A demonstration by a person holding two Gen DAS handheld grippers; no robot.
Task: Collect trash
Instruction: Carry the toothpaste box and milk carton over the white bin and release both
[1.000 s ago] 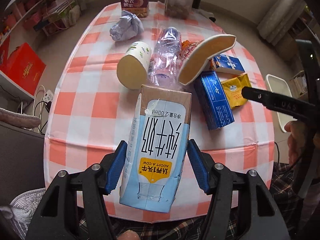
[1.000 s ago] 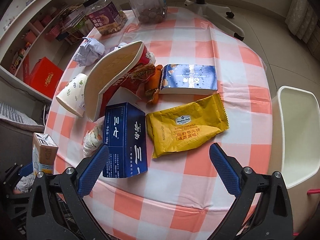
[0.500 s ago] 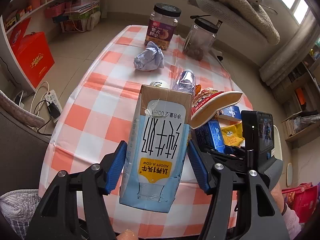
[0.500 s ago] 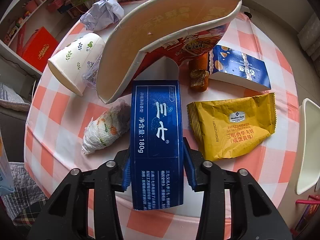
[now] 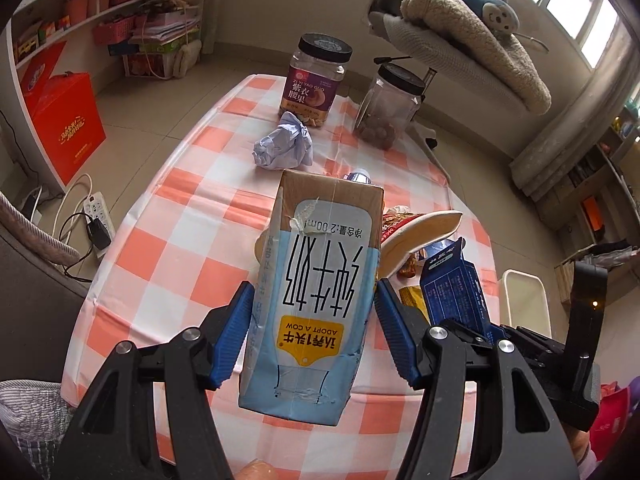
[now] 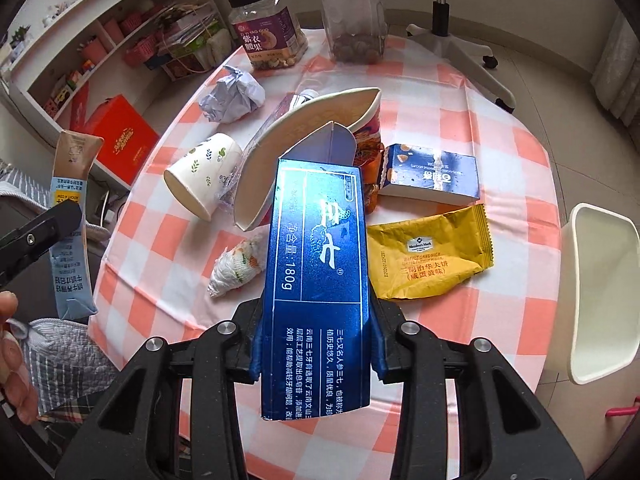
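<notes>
My left gripper (image 5: 313,307) is shut on a light-blue milk carton (image 5: 320,280), held upside down above the near edge of the checked table (image 5: 192,240). The same carton (image 6: 72,232) shows at the left of the right wrist view. My right gripper (image 6: 316,340) is shut on a dark blue toothpaste box (image 6: 320,260), lifted clear of the cloth, its end flap open; this box (image 5: 452,292) shows at the right in the left wrist view. On the table lie a paper cup (image 6: 200,176), a squashed noodle bowl (image 6: 304,152), a yellow wrapper (image 6: 428,256), a blue snack box (image 6: 432,178) and crumpled paper (image 6: 232,96).
Two black-lidded jars (image 6: 266,28) (image 6: 354,20) stand at the table's far end. A white bin (image 6: 596,292) stands on the floor beside the table's right edge. A small balled-up wrapper (image 6: 236,268) lies near the front. A swivel chair base (image 6: 460,48) and shelves sit beyond.
My right gripper went from wide open to shut on the blue toothpaste box and lifted it off the cloth. My left gripper rose and tilted up, still holding the carton.
</notes>
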